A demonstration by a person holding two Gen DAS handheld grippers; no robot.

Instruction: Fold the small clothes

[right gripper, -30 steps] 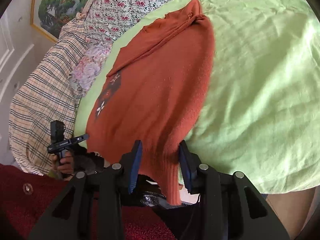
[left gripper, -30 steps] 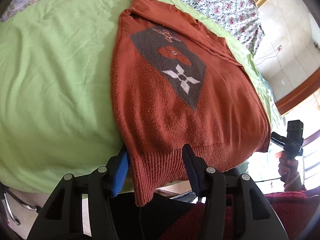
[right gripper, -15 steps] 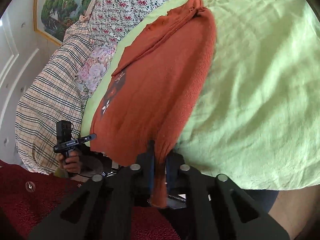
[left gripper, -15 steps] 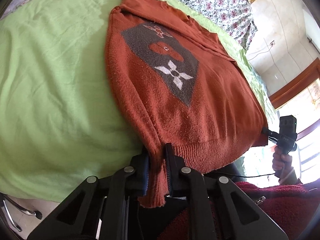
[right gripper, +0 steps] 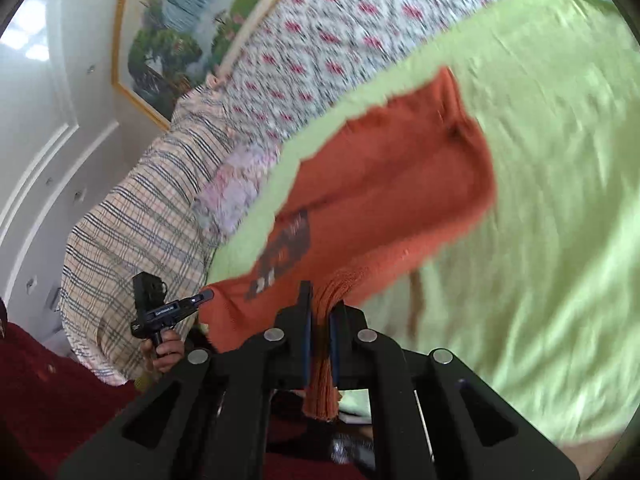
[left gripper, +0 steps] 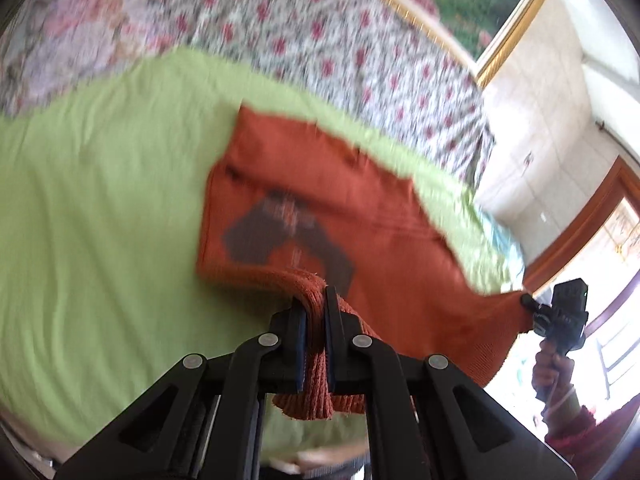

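Note:
A rust-orange knit sweater (left gripper: 320,184) with a grey patterned patch lies on a green bedsheet (left gripper: 100,220). My left gripper (left gripper: 314,300) is shut on one corner of its ribbed hem and holds it lifted over the body. My right gripper (right gripper: 320,300) is shut on the other hem corner of the sweater (right gripper: 384,184), also raised. The hem end hangs folded back toward the collar. Both views are motion-blurred. Each gripper shows in the other's view, the right one (left gripper: 560,312) and the left one (right gripper: 160,312).
A floral cover (left gripper: 320,40) and a plaid blanket (right gripper: 140,220) lie at the head of the bed. A framed painting (right gripper: 180,32) hangs on the wall. The green bedsheet (right gripper: 560,200) spreads wide beside the sweater. A wooden door frame (left gripper: 580,220) stands at the right.
Both grippers closed on the hem corners, then lifted and carried the hem forward over the sweater toward the collar. The lower half now rises off the sheet.

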